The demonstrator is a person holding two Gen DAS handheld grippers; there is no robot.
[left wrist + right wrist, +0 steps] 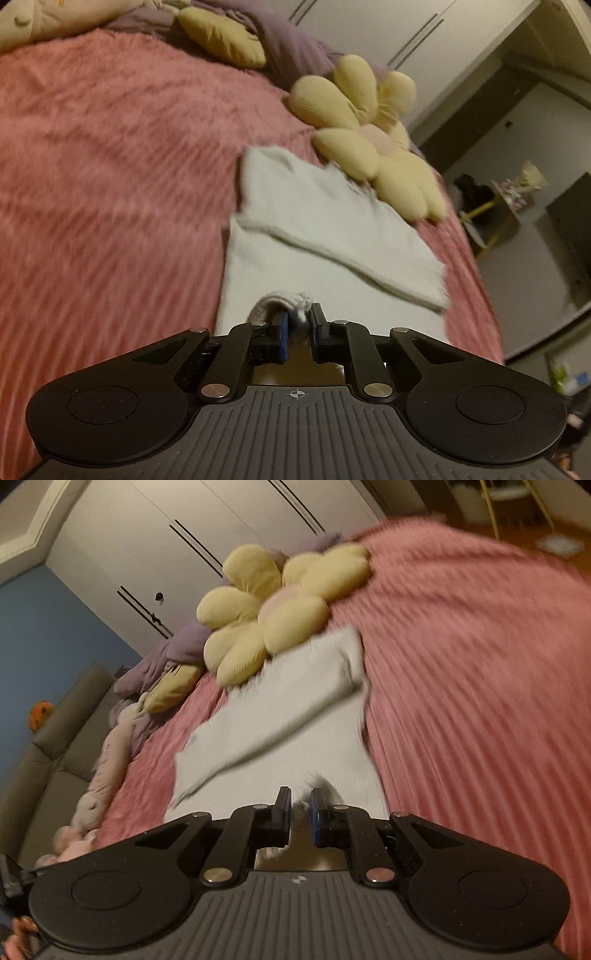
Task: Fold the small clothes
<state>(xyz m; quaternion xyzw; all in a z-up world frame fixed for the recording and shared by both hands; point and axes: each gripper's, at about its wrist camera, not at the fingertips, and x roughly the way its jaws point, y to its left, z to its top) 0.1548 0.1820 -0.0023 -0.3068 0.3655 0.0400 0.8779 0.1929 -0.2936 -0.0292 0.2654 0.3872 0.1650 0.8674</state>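
Note:
A small white garment [314, 236] lies on the pink fuzzy bedspread [110, 166], with one part folded across it. My left gripper [297, 325] is shut on a bunched near edge of the garment. In the right wrist view the same white garment [295, 709] stretches away from my right gripper [300, 805], which is shut on its near edge. Both views are motion-blurred.
A yellow flower-shaped cushion [373, 136] sits just beyond the garment, also in the right wrist view [269, 605]. Purple bedding [288, 40] and another yellow cushion [221, 35] lie further back. A wardrobe [184, 535] stands behind the bed. A grey sofa [55, 731] with plush toys is at left.

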